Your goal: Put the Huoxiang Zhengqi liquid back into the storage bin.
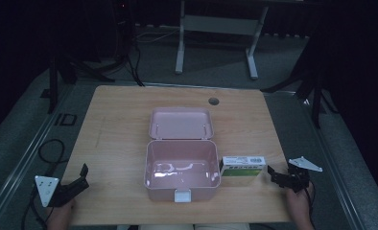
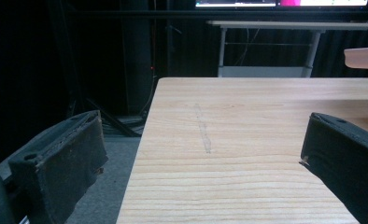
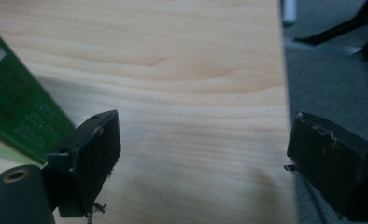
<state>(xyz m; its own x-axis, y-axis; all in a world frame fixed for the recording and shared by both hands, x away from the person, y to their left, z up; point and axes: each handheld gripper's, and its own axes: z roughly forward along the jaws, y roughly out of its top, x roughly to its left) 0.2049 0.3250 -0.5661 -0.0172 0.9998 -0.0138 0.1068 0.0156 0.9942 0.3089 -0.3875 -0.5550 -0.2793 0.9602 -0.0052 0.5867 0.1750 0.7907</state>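
A pink plastic box stands open at the table's middle front, its lid laid back flat and its inside empty. A white and green carton lies against the box's right side; its green face fills the left edge of the right gripper view. My right gripper stands open just right of the carton, jaws wide and empty. My left gripper rests open at the table's front left corner, nothing between its jaws, with a sliver of the pink lid far right.
The wooden table has a round cable hole near its far edge. The table's right edge runs close beside my right gripper. A grey desk frame and black stands are on the floor beyond.
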